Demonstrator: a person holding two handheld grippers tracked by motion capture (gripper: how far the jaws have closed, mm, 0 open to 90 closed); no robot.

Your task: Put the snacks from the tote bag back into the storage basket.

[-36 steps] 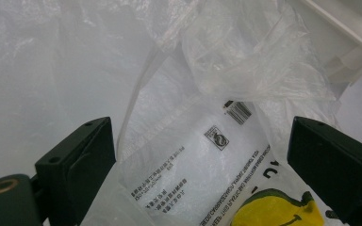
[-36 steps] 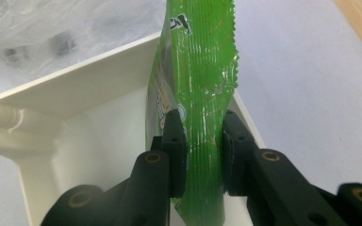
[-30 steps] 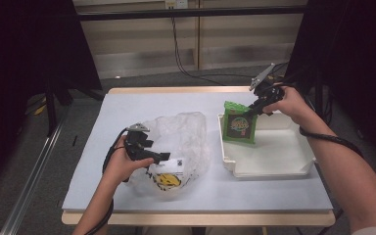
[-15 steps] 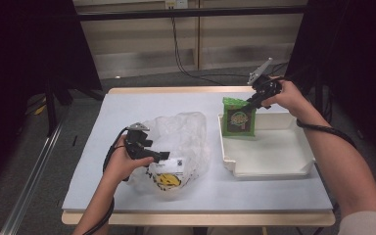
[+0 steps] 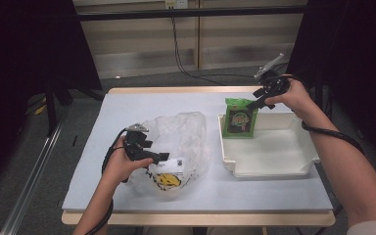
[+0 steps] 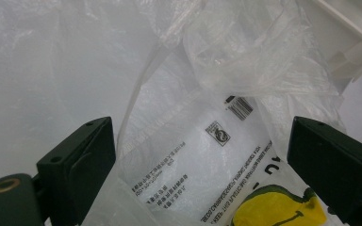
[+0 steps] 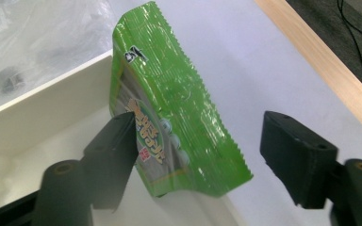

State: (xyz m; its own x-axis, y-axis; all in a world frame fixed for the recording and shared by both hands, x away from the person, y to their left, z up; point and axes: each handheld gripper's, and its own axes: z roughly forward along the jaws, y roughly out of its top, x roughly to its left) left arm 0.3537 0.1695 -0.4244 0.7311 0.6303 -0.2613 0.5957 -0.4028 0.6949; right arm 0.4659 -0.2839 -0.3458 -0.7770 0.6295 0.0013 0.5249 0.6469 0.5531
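Between R gripper (image 7: 198, 155) jaws — snack pack (image 7: 169, 108)

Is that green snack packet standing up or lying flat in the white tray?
Standing up. The green snack packet rests on its bottom edge inside the white plastic tray, against the far-left wall, between the right gripper's open jaws.

From the high view we look forward and down over the whole surface (image 5: 127, 112). The left gripper view sits close against the clear bag (image 6: 207, 155); the right gripper view looks closely at the green packet (image 7: 169, 108) over the white tray (image 7: 42, 122), which the high view shares.
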